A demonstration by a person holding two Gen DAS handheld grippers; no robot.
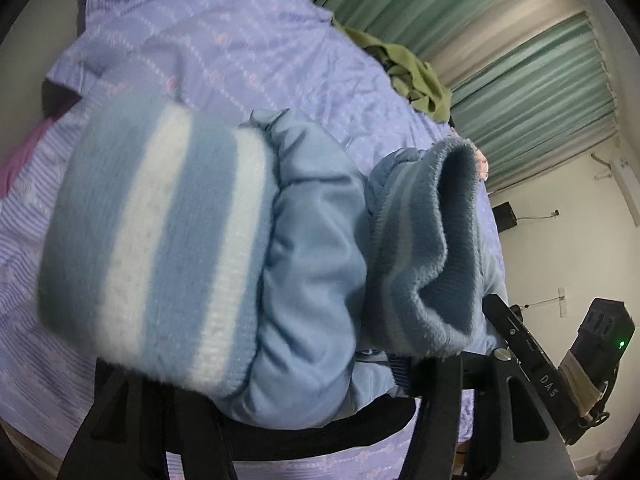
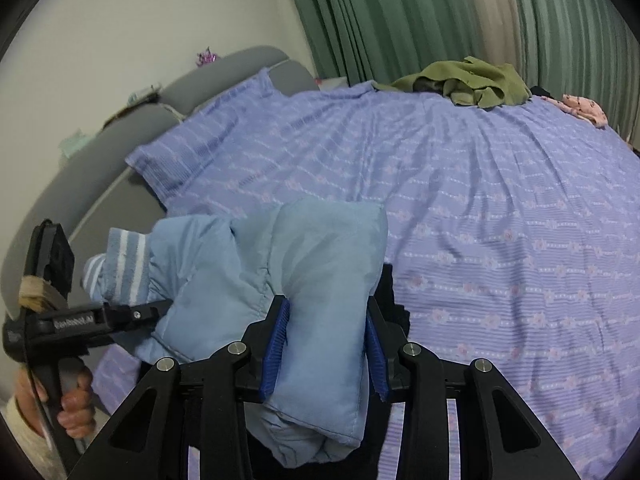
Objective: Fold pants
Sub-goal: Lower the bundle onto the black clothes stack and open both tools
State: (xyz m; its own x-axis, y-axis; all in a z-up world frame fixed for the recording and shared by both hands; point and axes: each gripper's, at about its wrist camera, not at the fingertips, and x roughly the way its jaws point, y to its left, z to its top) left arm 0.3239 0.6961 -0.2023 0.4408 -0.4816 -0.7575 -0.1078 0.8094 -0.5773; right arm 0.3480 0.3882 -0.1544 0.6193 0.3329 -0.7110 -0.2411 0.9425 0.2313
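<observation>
The pants [image 2: 320,264] are light blue and padded, with blue-and-white striped knit cuffs [image 1: 160,240]. They are bunched up and held above the purple bedsheet [image 2: 500,220]. My right gripper [image 2: 326,344] is shut on a thick fold of the pants between its blue pads [image 2: 276,344]. My left gripper [image 1: 288,392] is shut on the cuff end of the pants; its fingertips are hidden by cloth. The left gripper also shows in the right wrist view [image 2: 132,316], at the left of the pants. The right gripper's body shows in the left wrist view [image 1: 532,360].
An olive green garment [image 2: 472,80] and a pink patterned garment [image 2: 584,108] lie at the bed's far edge. Green curtains [image 2: 440,12] hang behind. A grey padded headboard [image 2: 120,152] runs along the left. The person's hand [image 2: 76,404] holds the left gripper's handle.
</observation>
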